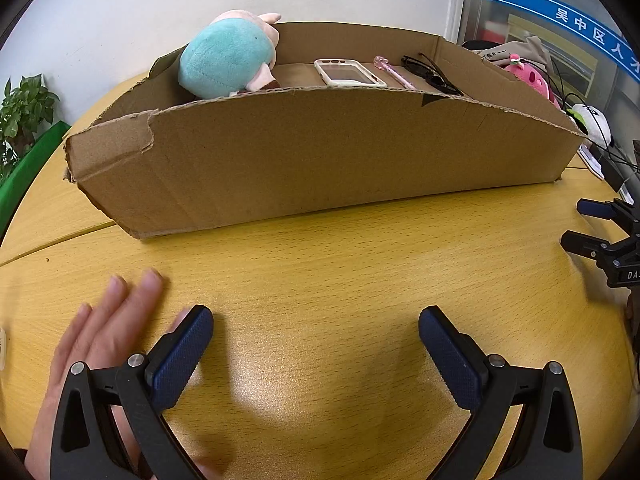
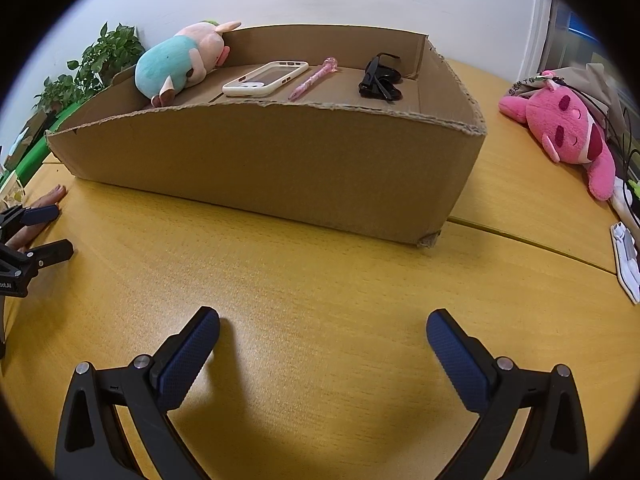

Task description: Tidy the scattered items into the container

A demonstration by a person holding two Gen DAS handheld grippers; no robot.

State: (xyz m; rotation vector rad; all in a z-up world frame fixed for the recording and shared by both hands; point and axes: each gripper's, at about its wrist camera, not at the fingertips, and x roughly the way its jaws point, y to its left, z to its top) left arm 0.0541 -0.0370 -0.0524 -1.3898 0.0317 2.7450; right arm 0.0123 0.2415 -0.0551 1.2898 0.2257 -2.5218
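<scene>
The box (image 1: 320,152) of rough brown cardboard with torn, ragged edges sits on the table (image 1: 340,280) straight ahead of both my jaws, well beyond the fingertips. Inside it, from left to right, lie a soft teal-and-pink plush (image 1: 228,56), a glossy white phone case (image 1: 348,73), a slim pink pen (image 1: 394,71) and folded black glasses (image 1: 434,76). My left gripper (image 1: 316,340) is spread wide over bare, yellow wood-grain tabletop, pinching nothing; its blue pads (image 1: 184,356) are finely knurled. Only the left view shows a bare hand (image 1: 108,328) lying flat on the wood just left of that jaw, fingers pointing toward the box. My right gripper (image 2: 322,344) is likewise spread wide and empty above the table. Only the right view shows the fuzzy pink plush (image 2: 568,132) fully, lying on the table right of the box, outside it, and a white tray (image 2: 626,260) at the far right edge.
</scene>
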